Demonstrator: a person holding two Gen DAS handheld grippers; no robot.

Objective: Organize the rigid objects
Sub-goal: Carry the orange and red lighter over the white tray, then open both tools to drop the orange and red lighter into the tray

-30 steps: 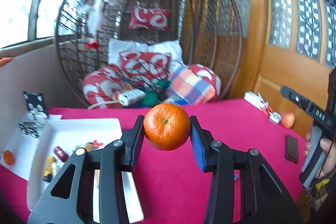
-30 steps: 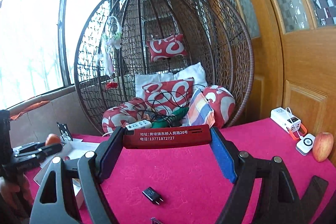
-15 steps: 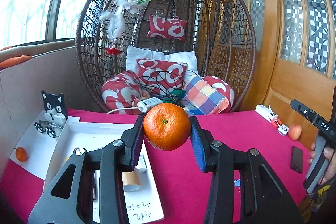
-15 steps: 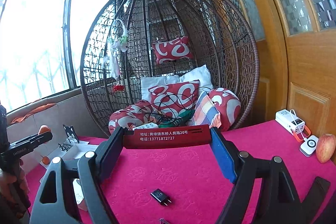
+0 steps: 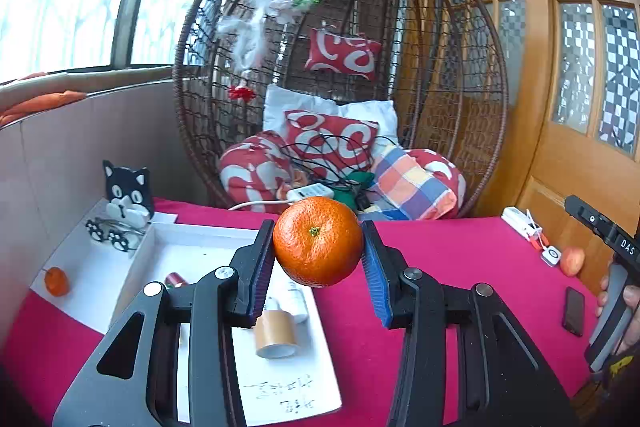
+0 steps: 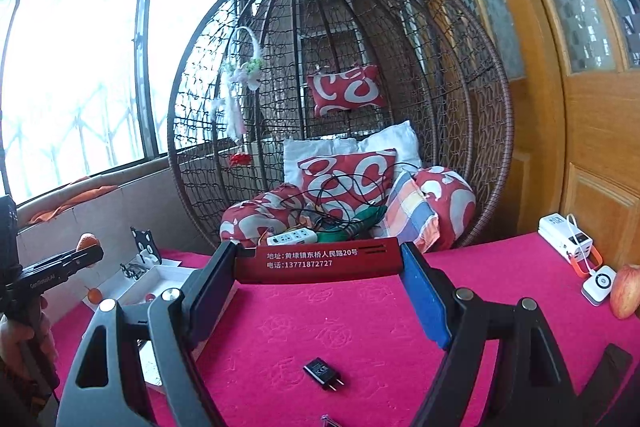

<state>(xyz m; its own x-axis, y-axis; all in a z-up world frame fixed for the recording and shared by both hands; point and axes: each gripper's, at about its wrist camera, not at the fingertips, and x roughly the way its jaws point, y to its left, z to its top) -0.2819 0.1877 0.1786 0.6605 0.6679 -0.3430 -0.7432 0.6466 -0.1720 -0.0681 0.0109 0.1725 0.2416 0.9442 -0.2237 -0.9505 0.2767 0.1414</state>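
Observation:
My left gripper (image 5: pixel 319 259) is shut on an orange tangerine (image 5: pixel 318 241), held in the air over the right edge of a white tray (image 5: pixel 192 251) on the pink tablecloth. In the tray lie a roll of brown tape (image 5: pixel 275 333), a white plug and a small red cylinder (image 5: pixel 176 279). My right gripper (image 6: pixel 318 281) is shut on a flat dark red box with white printing (image 6: pixel 316 261), carried crosswise above the cloth. A black plug adapter (image 6: pixel 323 373) lies on the cloth below it. The left gripper's handle (image 6: pixel 48 275) shows at the left edge of the right wrist view.
A white lid (image 5: pixel 80 267) left of the tray carries a small tangerine (image 5: pixel 56 281), glasses and a cat-shaped stand (image 5: pixel 128 191). At the table's right end lie an apple (image 6: pixel 626 291), a white power bank (image 6: pixel 564 237) and a black phone (image 5: pixel 574 311). A wicker hanging chair (image 6: pixel 340 87) with cushions stands behind.
The left gripper has moved sideways with the tangerine; the white tray and the lid have slid right and nearer in its view. The right gripper has stayed nearly still with the red box.

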